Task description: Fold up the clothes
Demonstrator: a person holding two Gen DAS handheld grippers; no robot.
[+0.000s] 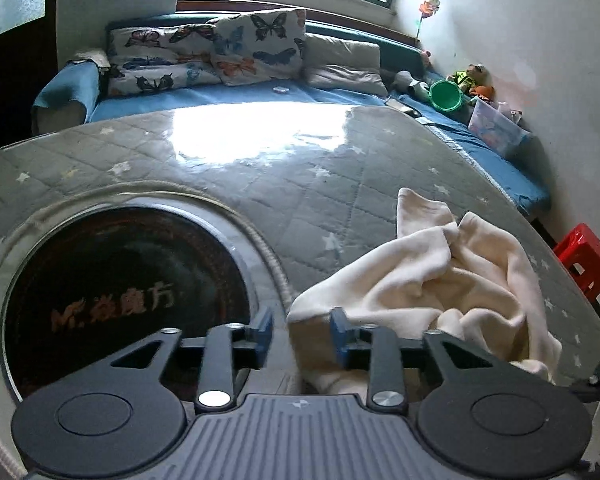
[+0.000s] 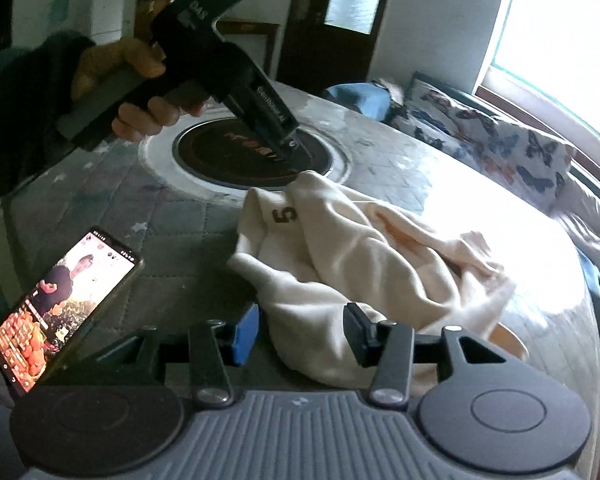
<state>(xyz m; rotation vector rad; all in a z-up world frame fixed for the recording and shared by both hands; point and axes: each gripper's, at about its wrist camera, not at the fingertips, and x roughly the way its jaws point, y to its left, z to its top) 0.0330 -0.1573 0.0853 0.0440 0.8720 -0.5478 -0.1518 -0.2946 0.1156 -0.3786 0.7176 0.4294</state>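
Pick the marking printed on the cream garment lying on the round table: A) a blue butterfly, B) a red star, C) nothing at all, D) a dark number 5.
D: in the right wrist view the cream garment shows a dark 5 near its upper left fold, close to the dark round panel in the table.

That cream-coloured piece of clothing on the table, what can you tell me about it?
The cream soft-knit garment lies crumpled, not yet folded, on the grey quilted star-print table cover. A dark numeral 5 is printed near one bunched end. It looks thick and fleecy, heaped in loose ridges beside the round dark inset plate.
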